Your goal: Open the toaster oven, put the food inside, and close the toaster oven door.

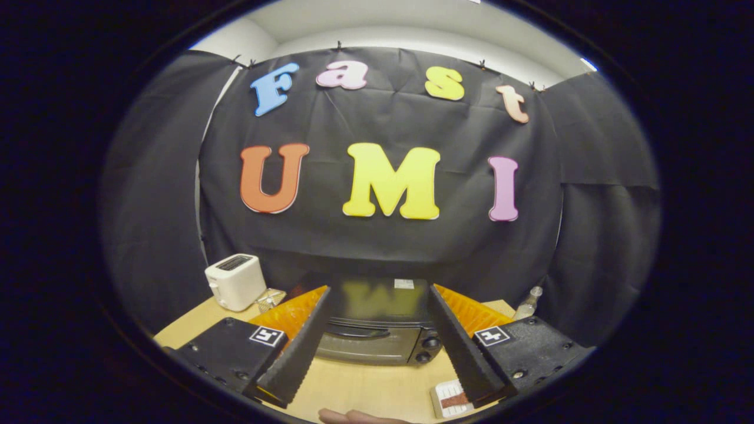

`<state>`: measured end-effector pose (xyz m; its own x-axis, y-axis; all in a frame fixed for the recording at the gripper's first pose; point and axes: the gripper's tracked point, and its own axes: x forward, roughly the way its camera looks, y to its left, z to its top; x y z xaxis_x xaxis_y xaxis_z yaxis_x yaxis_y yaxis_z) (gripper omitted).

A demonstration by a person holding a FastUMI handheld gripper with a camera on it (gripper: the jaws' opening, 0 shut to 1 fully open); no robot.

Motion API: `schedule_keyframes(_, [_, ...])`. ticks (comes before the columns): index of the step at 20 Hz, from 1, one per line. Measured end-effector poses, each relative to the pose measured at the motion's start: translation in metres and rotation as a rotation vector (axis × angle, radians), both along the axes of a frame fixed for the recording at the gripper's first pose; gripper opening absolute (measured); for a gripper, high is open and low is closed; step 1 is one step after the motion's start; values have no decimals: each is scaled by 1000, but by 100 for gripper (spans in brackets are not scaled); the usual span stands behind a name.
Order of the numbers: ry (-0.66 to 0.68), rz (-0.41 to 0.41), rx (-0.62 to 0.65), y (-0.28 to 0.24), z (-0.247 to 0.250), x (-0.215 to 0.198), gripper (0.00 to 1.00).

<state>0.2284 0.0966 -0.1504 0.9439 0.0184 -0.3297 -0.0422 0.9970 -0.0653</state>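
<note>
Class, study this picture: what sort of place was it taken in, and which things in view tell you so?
Probably a staged recording booth set up as a kitchen corner. A toaster oven with its door shut and a white toaster stand on a wooden table, black cloth hangs behind, and the hand-held gripper is open, empty.

I can read no words or numbers from here. The gripper (379,288), its fingers spread wide apart and pressing on nothing, carries two square black-and-white coded markers, one on the left finger block (266,336) and one on the right finger block (492,336); they are patterns, not letters. A small white sticker (404,284) on top of the black toaster oven (371,344) is too small to read. So is the print on the small white box with a reddish band (450,398) beside the right finger.
</note>
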Motion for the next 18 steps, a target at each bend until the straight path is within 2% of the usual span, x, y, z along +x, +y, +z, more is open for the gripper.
schedule_keyframes(5, [163,-7,-35,17,-81,53,100])
schedule_keyframes(7, [212,2,-45,24,-103,64,100])
schedule_keyframes(9, [256,-23,-65,19,-121,70,100])
schedule_keyframes(12, [266,-2,-38,25,-131,80,100])
schedule_keyframes(16, [313,66,2,36,-138,83,99])
schedule_keyframes(18, [309,57,24,34,-139,81,99])
